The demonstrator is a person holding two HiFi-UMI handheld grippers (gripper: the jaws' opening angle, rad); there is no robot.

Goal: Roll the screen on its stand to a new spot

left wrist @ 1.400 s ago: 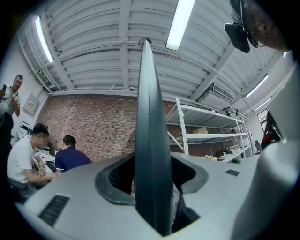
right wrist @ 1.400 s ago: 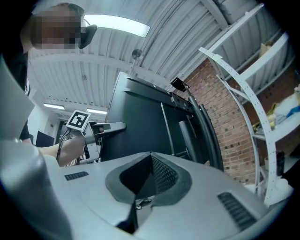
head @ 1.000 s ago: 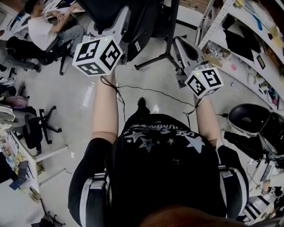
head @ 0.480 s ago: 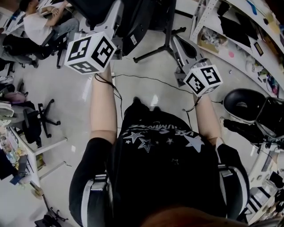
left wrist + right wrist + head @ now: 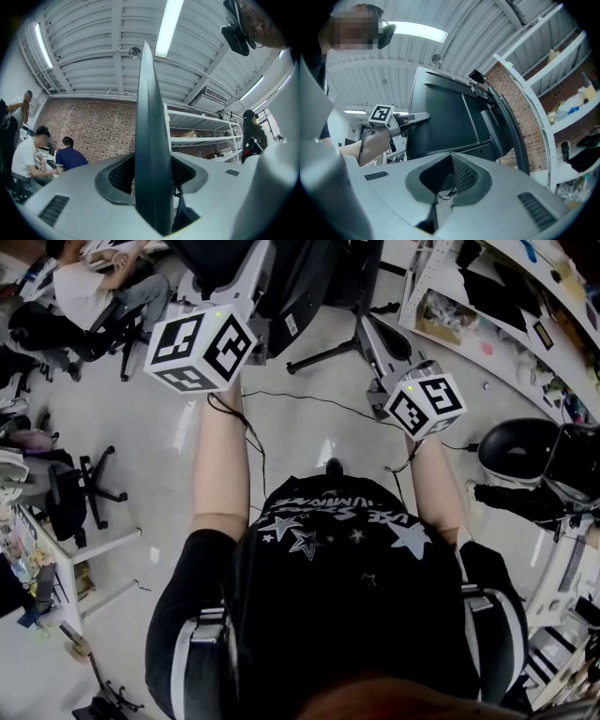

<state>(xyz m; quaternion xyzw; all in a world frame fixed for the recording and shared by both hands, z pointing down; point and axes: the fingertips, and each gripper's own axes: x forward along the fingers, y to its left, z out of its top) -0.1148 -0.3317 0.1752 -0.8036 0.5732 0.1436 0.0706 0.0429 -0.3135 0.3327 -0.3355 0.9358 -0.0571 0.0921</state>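
Note:
The black screen [image 5: 300,277] on its wheeled stand [image 5: 319,357] stands just ahead of me, at the top of the head view. My left gripper [image 5: 261,273] is shut on the screen's side edge. In the left gripper view that thin dark edge [image 5: 150,140] runs upright between the jaws of the left gripper [image 5: 152,180]. My right gripper [image 5: 367,326] is lower, beside the stand's pole. In its own view the right gripper [image 5: 442,190] has its jaws shut, with a small shiny metal bit I cannot identify at the pads. Beyond them are the screen's back [image 5: 445,117] and the left gripper [image 5: 417,118].
White shelving [image 5: 506,324] full of items runs along the right. A black round seat [image 5: 516,451] stands at the right. People sit at a desk [image 5: 94,296] at the far left, with an office chair [image 5: 75,502] nearer. A thin cable [image 5: 309,404] crosses the floor.
Both grippers keep their places at the screen. The person's foot has stepped forward, and the floor, stand legs and shelving have shifted slightly in the head view.

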